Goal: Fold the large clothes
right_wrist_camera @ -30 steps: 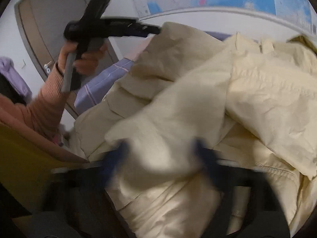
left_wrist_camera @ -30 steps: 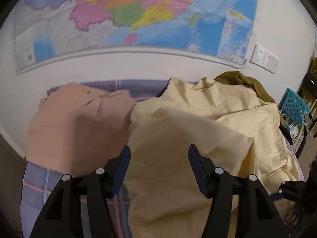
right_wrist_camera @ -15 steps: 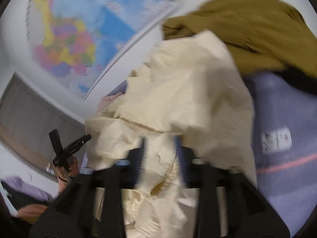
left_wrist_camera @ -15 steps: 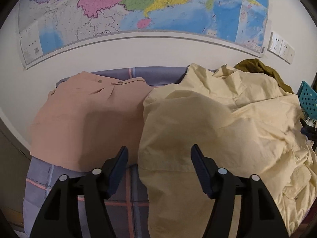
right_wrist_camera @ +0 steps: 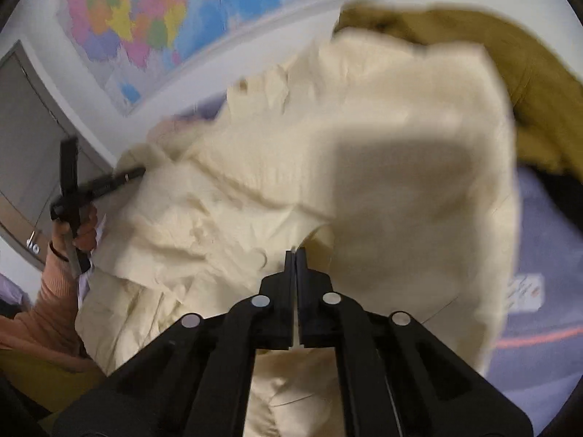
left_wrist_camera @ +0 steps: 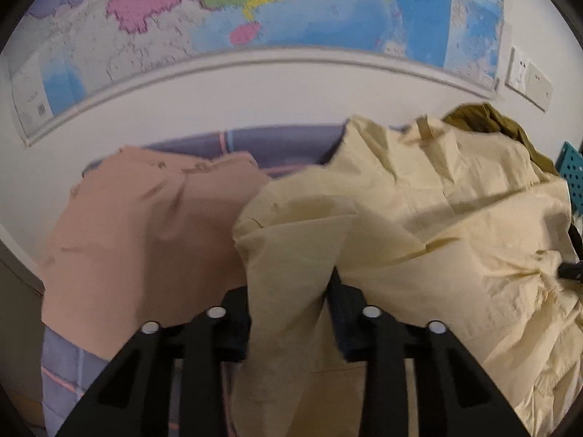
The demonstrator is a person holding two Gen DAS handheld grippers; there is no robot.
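A large cream garment lies crumpled on the bed, also filling the right wrist view. My left gripper has a fold of the cream cloth between its fingers, which stand narrowly apart around it. My right gripper is shut, its fingertips pressed together at a bunched edge of the same garment. The left gripper also shows in the right wrist view, held in a hand at the garment's far left edge.
A folded pink garment lies to the left on the purple plaid bedsheet. An olive garment lies behind the cream one. A map hangs on the wall. A teal basket stands at right.
My left gripper closed from wide open onto a fold of the cream garment. My right gripper closed fully on the garment's edge and the cloth shifted.
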